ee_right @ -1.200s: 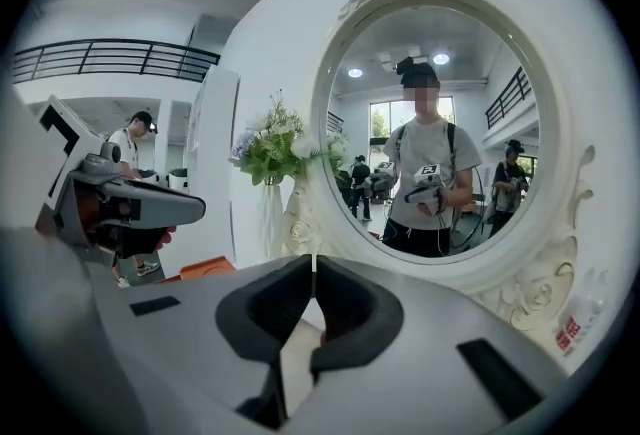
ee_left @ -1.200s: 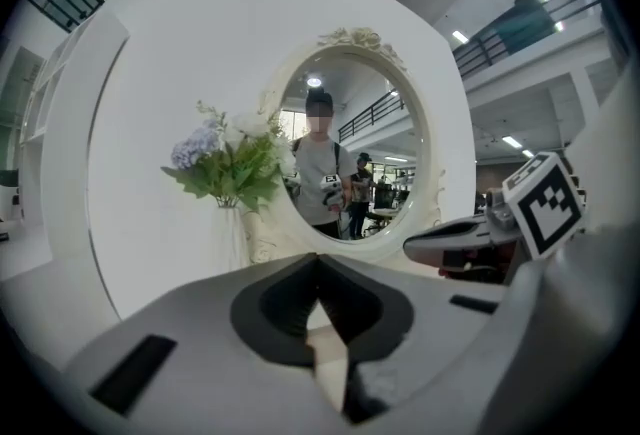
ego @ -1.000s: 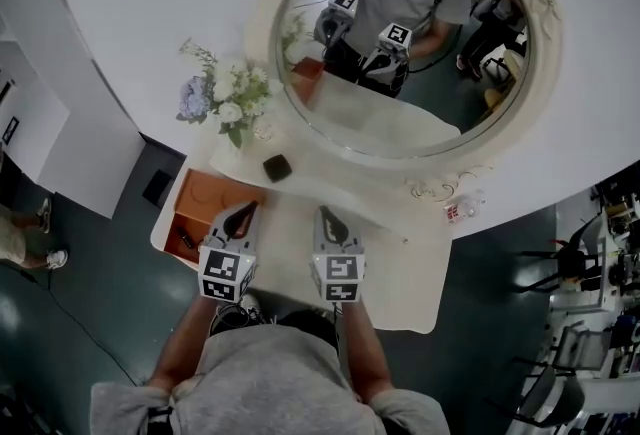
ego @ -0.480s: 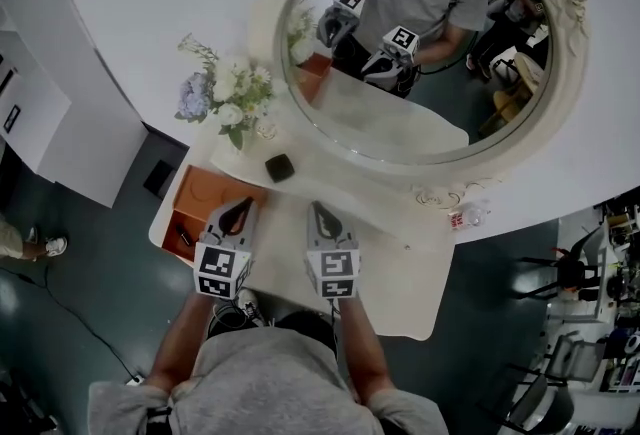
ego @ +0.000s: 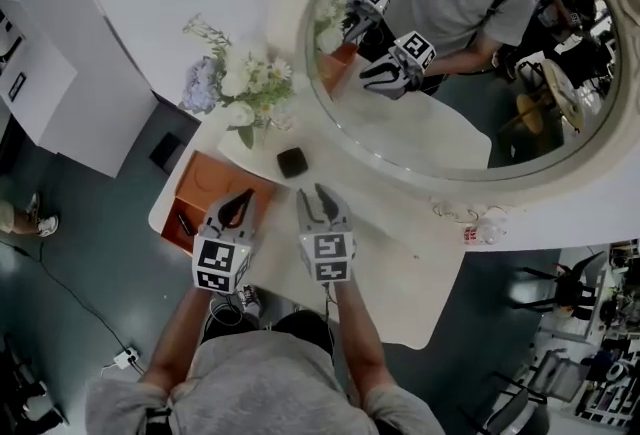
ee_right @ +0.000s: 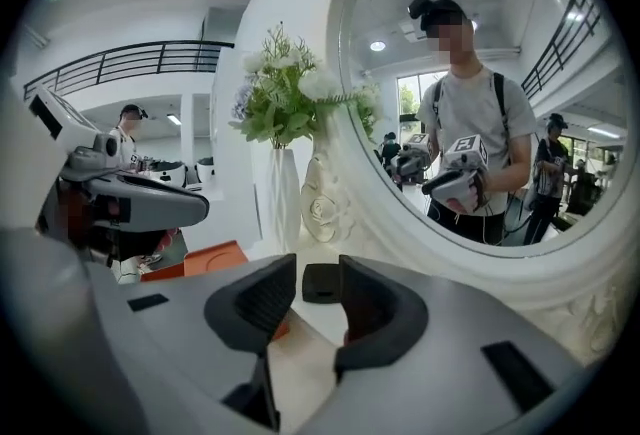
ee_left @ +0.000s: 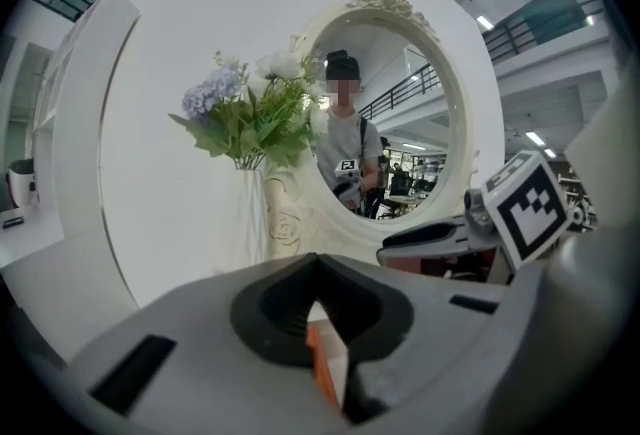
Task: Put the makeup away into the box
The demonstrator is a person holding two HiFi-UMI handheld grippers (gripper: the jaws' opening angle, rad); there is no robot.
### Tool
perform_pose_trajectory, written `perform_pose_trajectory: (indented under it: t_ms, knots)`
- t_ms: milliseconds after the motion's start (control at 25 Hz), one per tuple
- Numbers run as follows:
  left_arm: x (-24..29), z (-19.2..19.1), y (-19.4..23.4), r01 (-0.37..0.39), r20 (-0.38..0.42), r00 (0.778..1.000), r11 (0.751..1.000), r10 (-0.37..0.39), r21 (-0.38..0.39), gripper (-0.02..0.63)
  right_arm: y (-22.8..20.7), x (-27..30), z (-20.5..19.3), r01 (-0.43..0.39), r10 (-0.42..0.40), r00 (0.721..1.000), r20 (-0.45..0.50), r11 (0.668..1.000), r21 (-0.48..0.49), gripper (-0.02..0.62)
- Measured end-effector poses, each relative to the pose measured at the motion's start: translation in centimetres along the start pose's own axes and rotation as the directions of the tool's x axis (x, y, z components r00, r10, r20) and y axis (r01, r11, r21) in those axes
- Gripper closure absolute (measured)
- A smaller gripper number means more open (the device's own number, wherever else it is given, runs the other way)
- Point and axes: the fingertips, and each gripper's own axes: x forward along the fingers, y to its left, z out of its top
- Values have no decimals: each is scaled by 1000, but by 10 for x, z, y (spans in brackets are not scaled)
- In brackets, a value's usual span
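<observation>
- Evidently not yet put away, the black makeup compact lay on the white desk, just in front of the mirror's frame and near the vase of flowers.
- It appeared roughly square, so no long axis could be established.
- The compact lay straight ahead of the right gripper. In the right gripper view it sat framed in the gap between the fingers but beyond their tips, untouched.
- The right fingers stood moderately apart and held nothing. They had just been opening, with nothing gripped between them.
- The left gripper was farther from the compact, off to its left, with its fingers closed tip to tip and empty.
- The orange box sat at the desk's left edge, just beyond the left gripper and near the compact.
- Judgement: the right gripper was the better placed to take the compact.
- Compared with a second ago, the right fingers had gone from together to parted, and both grippers had advanced toward the compact.
</observation>
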Motion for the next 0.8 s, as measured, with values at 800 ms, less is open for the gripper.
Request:
perform_pose_trajectory:
  t_ms: [800]
  knots:
    - [13,-47,35,-72,-86,994,995,65,-74,605,1,94,-53,-54,54,976,-212,999,5,278]
